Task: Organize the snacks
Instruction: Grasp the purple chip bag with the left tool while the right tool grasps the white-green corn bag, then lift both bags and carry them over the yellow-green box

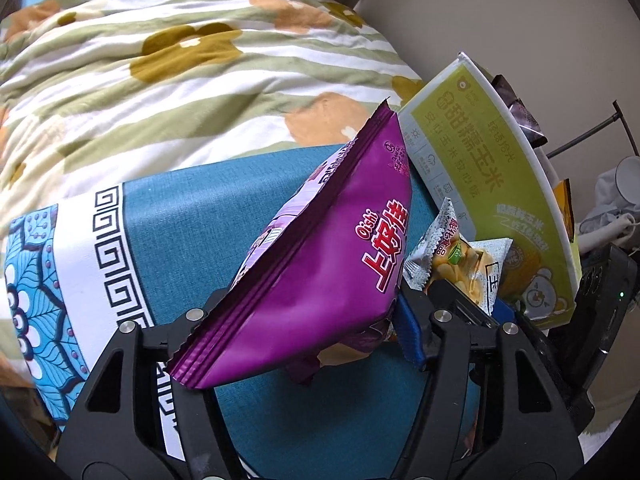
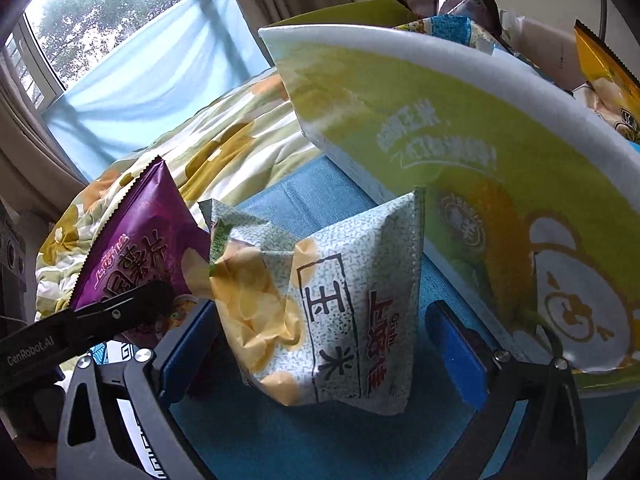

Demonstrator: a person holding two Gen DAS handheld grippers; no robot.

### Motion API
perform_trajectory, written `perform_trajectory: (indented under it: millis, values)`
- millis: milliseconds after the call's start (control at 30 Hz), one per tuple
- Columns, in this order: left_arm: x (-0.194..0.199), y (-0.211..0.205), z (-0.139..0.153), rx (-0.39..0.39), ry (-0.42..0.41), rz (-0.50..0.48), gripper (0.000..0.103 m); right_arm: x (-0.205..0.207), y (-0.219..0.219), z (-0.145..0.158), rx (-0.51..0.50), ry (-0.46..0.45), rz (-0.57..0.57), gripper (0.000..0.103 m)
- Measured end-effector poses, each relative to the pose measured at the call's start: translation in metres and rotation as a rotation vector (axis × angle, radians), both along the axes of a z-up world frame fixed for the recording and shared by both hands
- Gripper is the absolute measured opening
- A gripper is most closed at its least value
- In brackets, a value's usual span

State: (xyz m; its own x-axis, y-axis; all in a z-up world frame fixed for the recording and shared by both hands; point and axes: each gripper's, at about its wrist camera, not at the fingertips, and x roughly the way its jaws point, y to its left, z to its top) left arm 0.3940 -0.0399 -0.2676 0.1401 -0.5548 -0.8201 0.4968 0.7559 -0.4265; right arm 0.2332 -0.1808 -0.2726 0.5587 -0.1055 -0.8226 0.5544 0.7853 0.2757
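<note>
Window (image 2: pixel 100 28) — right wrist view only

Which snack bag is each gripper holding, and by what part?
Left gripper: shiny purple chip bag, clamped at its lower corner. Right gripper: jaws open around the speckled grey-green chip bag; no grip.

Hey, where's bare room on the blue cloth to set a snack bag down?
Bare blue cloth lies between the quilt and the purple bag. It is crowded near the green box, where the white bag stands.
</note>
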Motion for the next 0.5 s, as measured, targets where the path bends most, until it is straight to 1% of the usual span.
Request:
perform_trajectory:
  millis: [100, 200, 233, 267, 300, 367, 433, 467, 500]
  values:
    - [0.001, 0.008, -0.001, 0.002, 0.013, 0.02, 0.06, 0.003, 0.0, -0.002, 0.003, 0.014, 0.007, 0.102]
    - [-0.002, 0.016, 0.001, 0.013, 0.006, 0.038, 0.06, 0.006, 0.0, -0.006, 0.003, 0.038, 0.018, 0.102]
    - [-0.003, 0.018, 0.002, 0.018, 0.001, 0.043, 0.06, 0.006, 0.001, -0.007, 0.002, 0.042, 0.024, 0.1]
    - [-0.005, 0.021, 0.002, 0.021, -0.003, 0.048, 0.06, 0.007, 0.001, -0.008, 0.008, 0.041, 0.036, 0.091]
    - [-0.005, 0.023, 0.002, 0.027, -0.004, 0.05, 0.06, 0.007, 0.002, -0.008, 0.019, 0.035, 0.052, 0.084]
    - [-0.007, 0.028, 0.001, 0.029, 0.003, 0.06, 0.06, 0.01, 0.005, -0.005, 0.0, 0.046, 0.08, 0.074]
    - [-0.009, 0.033, 0.003, 0.032, 0.0, 0.074, 0.06, 0.013, 0.009, -0.001, -0.036, 0.057, 0.119, 0.069]
    - [-0.01, 0.035, 0.004, 0.038, -0.005, 0.081, 0.06, 0.014, 0.01, 0.0, -0.04, 0.054, 0.135, 0.061]
    - [-0.011, 0.037, 0.007, 0.043, -0.013, 0.09, 0.06, 0.015, 0.011, 0.002, -0.044, 0.057, 0.146, 0.061]
